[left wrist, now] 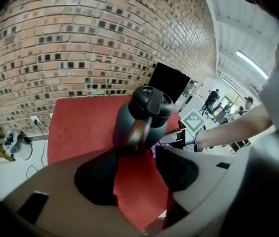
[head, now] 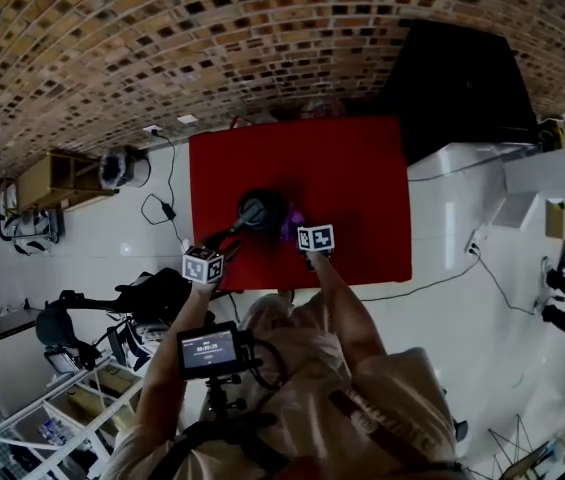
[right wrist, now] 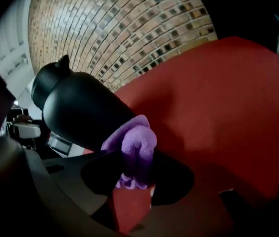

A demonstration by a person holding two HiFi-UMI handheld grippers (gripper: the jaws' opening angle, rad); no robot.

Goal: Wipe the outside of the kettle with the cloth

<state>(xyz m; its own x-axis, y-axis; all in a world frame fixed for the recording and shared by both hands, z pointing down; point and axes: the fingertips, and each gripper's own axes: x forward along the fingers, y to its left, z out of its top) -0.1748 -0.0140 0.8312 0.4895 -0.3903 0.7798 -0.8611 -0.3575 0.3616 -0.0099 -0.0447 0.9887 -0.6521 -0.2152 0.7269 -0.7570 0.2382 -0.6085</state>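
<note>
The right gripper (right wrist: 132, 174) is clamped on a bunched purple fleece cloth (right wrist: 138, 144), which presses against the side of the matt black rounded kettle (right wrist: 80, 107). The left gripper (left wrist: 140, 154) holds its jaws apart, with the kettle's brown wooden handle (left wrist: 138, 132) at their tips. The kettle stands upright on a red table (left wrist: 80, 127), with a brick wall (left wrist: 80, 43) behind.

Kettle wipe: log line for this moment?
right gripper: shut on cloth, cloth against kettle | left gripper: open, by kettle handle

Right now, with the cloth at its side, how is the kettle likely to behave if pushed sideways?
The kettle looks fairly tall for its base, so it may tip. Its smooth dark body probably lets the soft cloth glide.
</note>
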